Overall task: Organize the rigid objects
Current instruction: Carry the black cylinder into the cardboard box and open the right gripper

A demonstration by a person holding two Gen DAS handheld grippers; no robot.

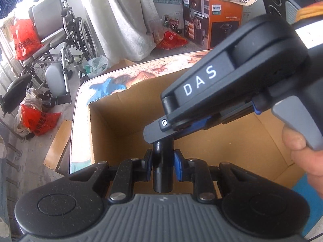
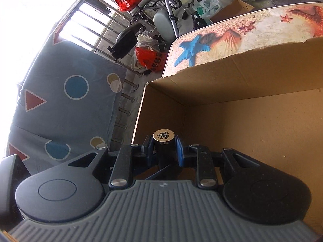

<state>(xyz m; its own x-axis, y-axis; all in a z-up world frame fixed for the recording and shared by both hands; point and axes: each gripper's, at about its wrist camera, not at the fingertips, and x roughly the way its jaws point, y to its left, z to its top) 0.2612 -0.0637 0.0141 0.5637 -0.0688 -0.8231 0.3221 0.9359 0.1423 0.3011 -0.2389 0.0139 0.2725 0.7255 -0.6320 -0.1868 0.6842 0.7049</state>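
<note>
A slim black cylinder [image 1: 162,167] with a gold cap bearing a rose emblem [image 2: 163,136] is held by both grippers at once over an open cardboard box [image 1: 105,125]. My left gripper [image 1: 162,166] is shut on its lower part. My right gripper [image 2: 164,151] is shut on its capped end, and in the left wrist view its black body [image 1: 232,84], marked DAS, reaches in from the upper right above the cylinder. The box interior [image 2: 252,133] shows bare brown cardboard.
The box stands on a table with a beach print of starfish and shells [image 1: 109,86] [image 2: 222,38]. A wheelchair [image 1: 60,32], red plastic bags [image 1: 36,121], an orange Philips carton [image 1: 212,16] and a blue patterned cushion [image 2: 70,100] lie beyond the table's edge.
</note>
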